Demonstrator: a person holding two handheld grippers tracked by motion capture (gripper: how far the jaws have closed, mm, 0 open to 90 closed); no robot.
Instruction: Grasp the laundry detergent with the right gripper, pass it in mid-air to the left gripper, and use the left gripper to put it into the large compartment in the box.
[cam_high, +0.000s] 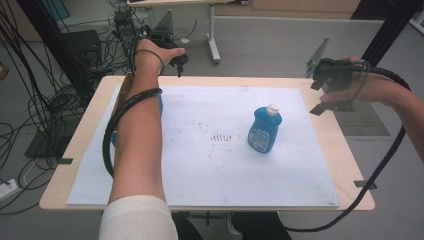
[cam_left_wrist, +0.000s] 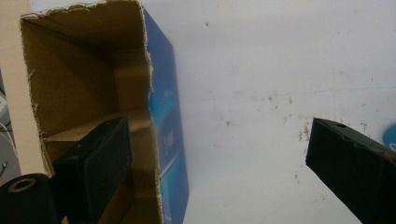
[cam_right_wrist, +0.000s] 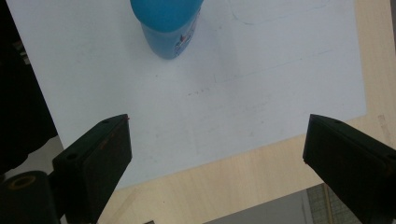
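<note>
A blue bottle (cam_high: 264, 131) with a white cap stands upright on the white sheet (cam_high: 225, 170), right of the middle. In the right gripper view the bottle (cam_right_wrist: 166, 23) lies ahead of my right gripper (cam_right_wrist: 217, 128), whose jaws stand wide apart with nothing between them. That right gripper (cam_high: 320, 97) hovers over the table's right edge, apart from the bottle. My left gripper (cam_high: 178, 62) is held out past the far left of the table. Its jaws are open and empty in the left gripper view (cam_left_wrist: 217, 140), above an open cardboard box (cam_left_wrist: 88, 74) with a blue outer side.
The cardboard box (cam_high: 124, 89) sits at the sheet's far left, mostly hidden behind the left forearm. The wooden table (cam_high: 345, 165) borders the sheet. Cables (cam_high: 45, 115) and equipment lie on the floor to the left, and another table's leg (cam_high: 214, 45) stands beyond.
</note>
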